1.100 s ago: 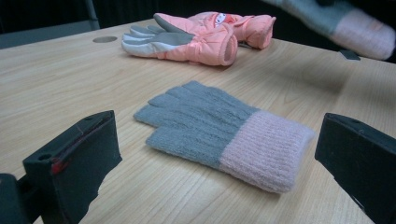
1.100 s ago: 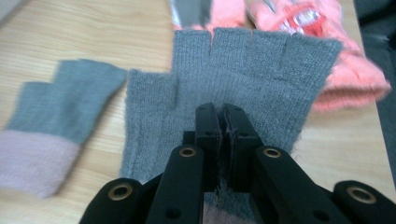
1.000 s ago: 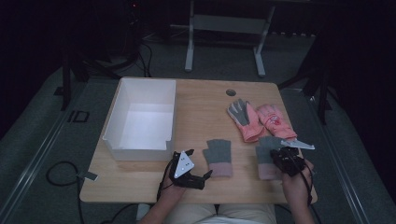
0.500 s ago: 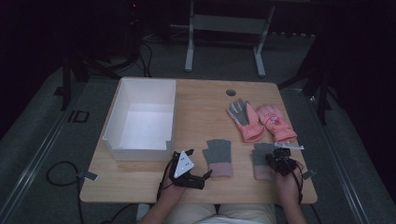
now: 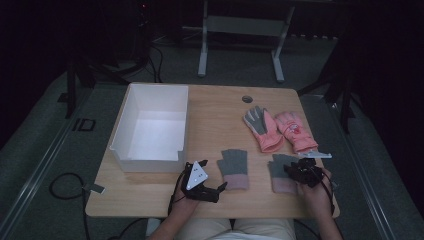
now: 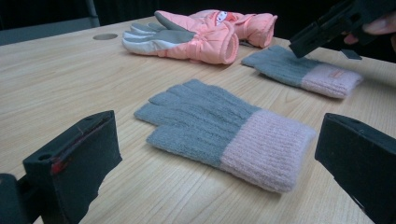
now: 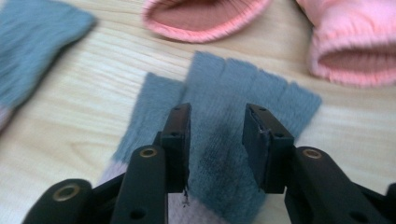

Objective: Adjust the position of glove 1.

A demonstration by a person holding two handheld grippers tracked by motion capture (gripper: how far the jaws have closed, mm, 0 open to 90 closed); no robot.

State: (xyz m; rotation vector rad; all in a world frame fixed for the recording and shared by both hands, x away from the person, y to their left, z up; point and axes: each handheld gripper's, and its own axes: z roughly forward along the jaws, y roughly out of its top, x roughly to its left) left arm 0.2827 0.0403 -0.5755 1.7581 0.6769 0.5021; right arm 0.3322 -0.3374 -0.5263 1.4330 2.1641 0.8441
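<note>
My right gripper (image 7: 215,142) hangs over the grey glove (image 7: 233,154) at the table's (image 5: 210,115) five o'clock, jaws half open, gripping nothing. If I pinch too shallow, I risk the knit slipping free. My left gripper (image 5: 200,186), jaws wide and empty, faces the second glove (image 6: 224,130).

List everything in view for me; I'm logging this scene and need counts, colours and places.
Wooden table: one, light wood, centre.
White rectangular open box: one, white, table's left half.
Grey knit gloves with pink cuffs: two; one at front centre, one at front right under the right gripper.
Padded pink gloves: two, right rear; one grey palm up, one pink side up.
Round hole in tabletop: one, dark, far edge.
Left gripper: black, open, front centre-left.
Right gripper: black, open, poised over the right knit glove.
</note>
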